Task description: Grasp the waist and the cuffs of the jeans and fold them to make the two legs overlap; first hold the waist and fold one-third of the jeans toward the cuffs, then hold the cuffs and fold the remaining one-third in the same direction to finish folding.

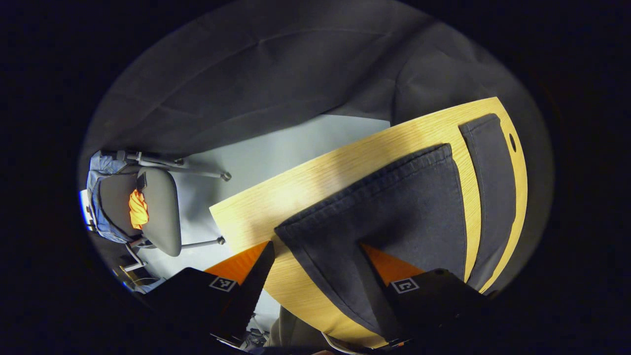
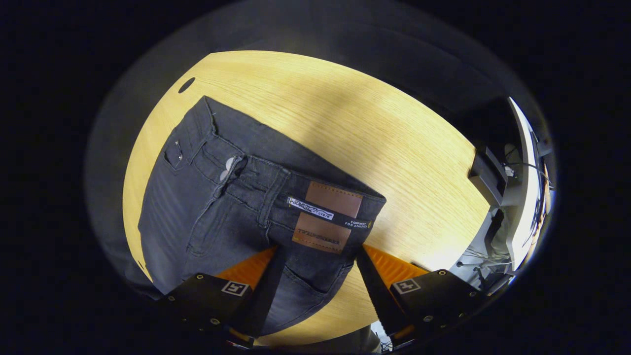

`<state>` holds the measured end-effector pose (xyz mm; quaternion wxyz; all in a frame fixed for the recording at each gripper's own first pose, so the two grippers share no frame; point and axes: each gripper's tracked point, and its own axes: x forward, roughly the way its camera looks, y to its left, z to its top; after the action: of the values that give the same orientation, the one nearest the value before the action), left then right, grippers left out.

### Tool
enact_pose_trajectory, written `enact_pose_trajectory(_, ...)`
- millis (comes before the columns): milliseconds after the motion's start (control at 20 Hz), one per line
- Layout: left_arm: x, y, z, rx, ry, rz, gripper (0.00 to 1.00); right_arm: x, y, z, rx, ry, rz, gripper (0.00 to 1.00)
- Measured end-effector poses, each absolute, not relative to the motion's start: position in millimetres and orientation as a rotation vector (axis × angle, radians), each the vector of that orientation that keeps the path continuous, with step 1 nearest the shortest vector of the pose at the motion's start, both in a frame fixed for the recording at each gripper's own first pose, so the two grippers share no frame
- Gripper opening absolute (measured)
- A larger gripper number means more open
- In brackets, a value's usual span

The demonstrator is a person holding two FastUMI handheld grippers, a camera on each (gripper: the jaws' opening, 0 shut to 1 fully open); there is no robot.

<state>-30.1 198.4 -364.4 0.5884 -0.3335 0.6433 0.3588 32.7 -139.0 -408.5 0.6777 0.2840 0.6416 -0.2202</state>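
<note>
jeans (image 2: 236, 207) | flat on table (image 2: 384, 123), 2 legs apart, 0 folds done | left gripper (image 1: 315, 276) apart around cuff (image 1: 374, 207) | right gripper (image 2: 315, 276) apart around waist (image 2: 315, 217)

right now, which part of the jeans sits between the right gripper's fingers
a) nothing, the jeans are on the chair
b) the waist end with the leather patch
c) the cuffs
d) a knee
b: in the right gripper view the jeans lie on the table with the leather patch at the waistband just ahead of the right gripper, whose fingers stand apart on either side of the cloth.
</note>
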Motion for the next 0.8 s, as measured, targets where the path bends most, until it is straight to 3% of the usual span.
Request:
enact_pose_trajectory(100, -28, 198, -367, -0.751, 1.469, 0.84, 0.97, 32, -137, -409, 0.581, 1.447, -0.489, 0.89)
enact_pose_trajectory(200, -23, 197, -365, -0.739, 1.464, 0.819, 0.91, 32, -139, -409, 0.579, 1.435, -0.484, 0.89)
enact_pose_trajectory(300, -17, 196, -363, -0.696, 1.458, 0.772, 0.78, 29, -141, -409, 0.574, 1.443, -0.459, 0.84)
enact_pose_trajectory(350, -13, 193, -365, -0.68, 1.451, 0.744, 0.65, 29, -142, -409, 0.583, 1.437, -0.454, 0.81)
enact_pose_trajectory(450, -1, 186, -364, -0.664, 1.429, 0.726, 0.28, 30, -141, -409, 0.583, 1.417, -0.423, 0.58)
enact_pose_trajectory(500, 0, 186, -363, -0.652, 1.429, 0.723, 0.21, 32, -142, -407, 0.582, 1.401, -0.422, 0.53)
enact_pose_trajectory(550, -2, 186, -364, -0.638, 1.427, 0.71, 0.17, 31, -144, -407, 0.603, 1.386, -0.434, 0.43)
enact_pose_trajectory(600, -2, 187, -364, -0.632, 1.425, 0.692, 0.17, 33, -141, -409, 0.644, 1.373, -0.426, 0.26)
enact_pose_trajectory(700, 3, 183, -363, -0.659, 1.383, 0.66, 0.17, 35, -139, -407, 0.771, 1.336, -0.404, 0.26)
enact_pose_trajectory(750, 5, 184, -366, -0.671, 1.372, 0.642, 0.06, 37, -137, -410, 0.874, 1.309, -0.397, 0.26)
enact_pose_trajectory(800, 6, 185, -363, -0.688, 1.346, 0.635, 0.06, 41, -136, -407, 0.981, 1.264, -0.413, 0.17)
